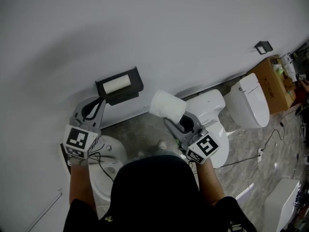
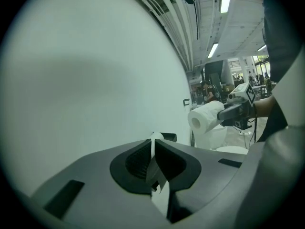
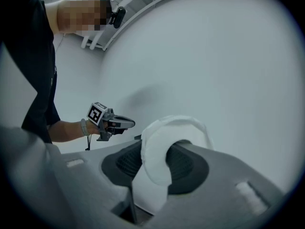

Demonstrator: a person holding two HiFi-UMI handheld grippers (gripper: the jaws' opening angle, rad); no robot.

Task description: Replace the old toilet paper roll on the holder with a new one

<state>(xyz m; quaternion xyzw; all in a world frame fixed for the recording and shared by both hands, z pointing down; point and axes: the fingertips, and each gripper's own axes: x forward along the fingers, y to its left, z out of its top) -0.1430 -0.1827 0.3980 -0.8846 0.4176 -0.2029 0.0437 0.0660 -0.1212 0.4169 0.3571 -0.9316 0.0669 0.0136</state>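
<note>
On the wall hangs a black holder (image 1: pixel 134 89) with a white roll (image 1: pixel 117 84) lying in it. My left gripper (image 1: pixel 101 100) points at the holder's left end from just below and is shut. In the left gripper view only a thin pale sliver shows between its jaws (image 2: pixel 153 149), with the holder (image 2: pixel 169 137) and its roll (image 2: pixel 156 136) right beyond. My right gripper (image 1: pixel 169 118) is shut on a new toilet paper roll (image 1: pixel 166 105), held level to the right of the holder. In the right gripper view the pads squash this roll (image 3: pixel 177 126).
A white toilet (image 1: pixel 215 108) stands under my right hand, another (image 1: pixel 254 100) is further right, and a third (image 1: pixel 110 154) is below my left hand. A cardboard box (image 1: pixel 273 82) stands against the wall at far right. A cable (image 1: pixel 263 148) lies on the marble floor.
</note>
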